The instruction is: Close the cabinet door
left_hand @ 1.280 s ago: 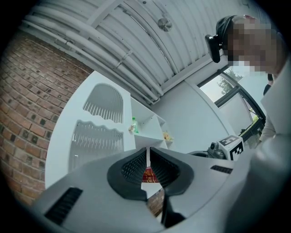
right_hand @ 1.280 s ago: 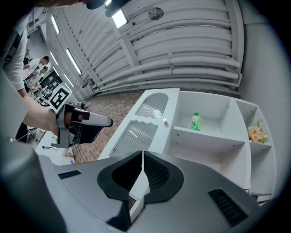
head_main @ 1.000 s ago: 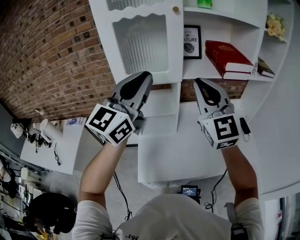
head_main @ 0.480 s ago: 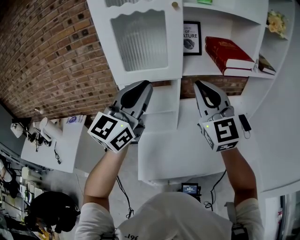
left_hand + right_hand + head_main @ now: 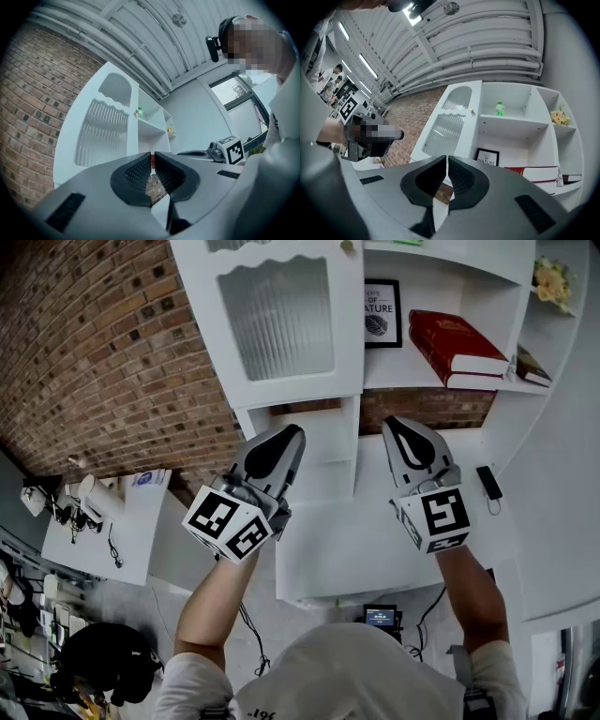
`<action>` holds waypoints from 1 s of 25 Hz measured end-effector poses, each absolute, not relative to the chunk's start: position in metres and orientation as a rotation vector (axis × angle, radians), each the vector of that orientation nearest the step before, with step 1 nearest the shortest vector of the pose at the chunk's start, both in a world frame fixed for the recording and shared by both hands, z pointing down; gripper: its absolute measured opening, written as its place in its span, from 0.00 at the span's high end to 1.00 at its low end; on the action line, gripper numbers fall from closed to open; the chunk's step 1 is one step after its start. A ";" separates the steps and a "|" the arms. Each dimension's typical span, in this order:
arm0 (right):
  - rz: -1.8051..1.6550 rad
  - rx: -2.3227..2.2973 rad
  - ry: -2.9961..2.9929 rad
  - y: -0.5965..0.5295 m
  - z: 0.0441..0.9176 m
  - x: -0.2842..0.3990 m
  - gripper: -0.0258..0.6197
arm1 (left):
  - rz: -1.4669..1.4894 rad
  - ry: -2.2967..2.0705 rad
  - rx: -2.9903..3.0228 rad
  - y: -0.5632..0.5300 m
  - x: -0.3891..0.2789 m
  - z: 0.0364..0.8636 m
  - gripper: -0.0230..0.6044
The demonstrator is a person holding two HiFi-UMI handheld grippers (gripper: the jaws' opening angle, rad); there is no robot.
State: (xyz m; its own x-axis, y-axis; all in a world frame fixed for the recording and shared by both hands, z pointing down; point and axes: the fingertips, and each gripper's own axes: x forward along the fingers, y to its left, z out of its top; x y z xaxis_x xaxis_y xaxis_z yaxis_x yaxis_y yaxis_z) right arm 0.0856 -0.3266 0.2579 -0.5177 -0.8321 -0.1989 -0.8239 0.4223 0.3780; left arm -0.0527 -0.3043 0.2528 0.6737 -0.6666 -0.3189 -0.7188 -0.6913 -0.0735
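The white cabinet door (image 5: 281,320) has a ribbed glass pane and a small round knob (image 5: 348,247) on its right edge. It hangs left of the open shelves and seems to stand out from the cabinet front; by how much I cannot tell. My left gripper (image 5: 292,432) is shut and empty, below the door's lower edge and not touching it. My right gripper (image 5: 394,423) is also shut and empty, under the shelf to the right. The left gripper view shows the door (image 5: 101,131) beyond the shut left gripper (image 5: 153,154). The right gripper view shows the door (image 5: 450,124) above the shut right gripper (image 5: 446,158).
The shelves hold a red book (image 5: 459,352), a framed print (image 5: 382,310), flowers (image 5: 551,287) and a green bottle (image 5: 500,108). A white counter (image 5: 375,540) lies under my grippers with a small black device (image 5: 487,482) on it. A brick wall (image 5: 103,352) fills the left.
Both grippers have drawn back and sunk a little, away from the cabinet. They stay shut. The door's angle looks the same.
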 end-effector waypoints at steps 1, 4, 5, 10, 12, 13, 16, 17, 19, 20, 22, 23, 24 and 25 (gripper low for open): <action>-0.669 1.534 -2.636 -0.327 0.261 0.086 0.91 | 0.399 1.134 -2.700 -0.304 -0.053 0.256 0.91; -0.617 1.535 -2.642 -0.328 0.271 0.087 0.91 | 0.405 1.153 -2.727 -0.303 -0.055 0.268 0.91; -0.599 1.535 -2.645 -0.328 0.275 0.087 0.91 | 0.406 1.160 -2.736 -0.303 -0.056 0.272 0.91; -0.539 1.531 -2.648 -0.330 0.291 0.087 0.91 | 0.404 1.184 -2.776 -0.303 -0.056 0.291 0.91; -0.523 1.528 -2.646 -0.330 0.295 0.087 0.91 | 0.401 1.185 -2.787 -0.302 -0.056 0.296 0.91; -0.517 1.527 -2.644 -0.330 0.297 0.086 0.91 | 0.395 1.186 -2.788 -0.302 -0.056 0.299 0.91; -0.501 1.522 -2.644 -0.330 0.303 0.086 0.91 | 0.381 1.202 -2.791 -0.301 -0.056 0.307 0.91; -0.495 1.522 -2.646 -0.330 0.304 0.086 0.91 | 0.381 1.205 -2.795 -0.300 -0.056 0.309 0.91; -0.480 1.523 -2.650 -0.329 0.308 0.086 0.91 | 0.379 1.208 -2.806 -0.299 -0.055 0.315 0.91; -0.470 1.525 -2.652 -0.329 0.311 0.086 0.91 | 0.377 1.210 -2.811 -0.298 -0.054 0.319 0.91; -0.449 1.527 -2.656 -0.329 0.315 0.086 0.91 | 0.374 1.211 -2.826 -0.297 -0.053 0.325 0.91; -0.439 1.528 -2.656 -0.329 0.317 0.086 0.91 | 0.373 1.214 -2.834 -0.297 -0.053 0.329 0.91; -0.430 1.527 -2.656 -0.328 0.319 0.086 0.91 | 0.371 1.222 -2.841 -0.297 -0.053 0.332 0.91; -0.423 1.525 -2.656 -0.329 0.322 0.085 0.91 | 0.370 1.230 -2.847 -0.297 -0.053 0.335 0.91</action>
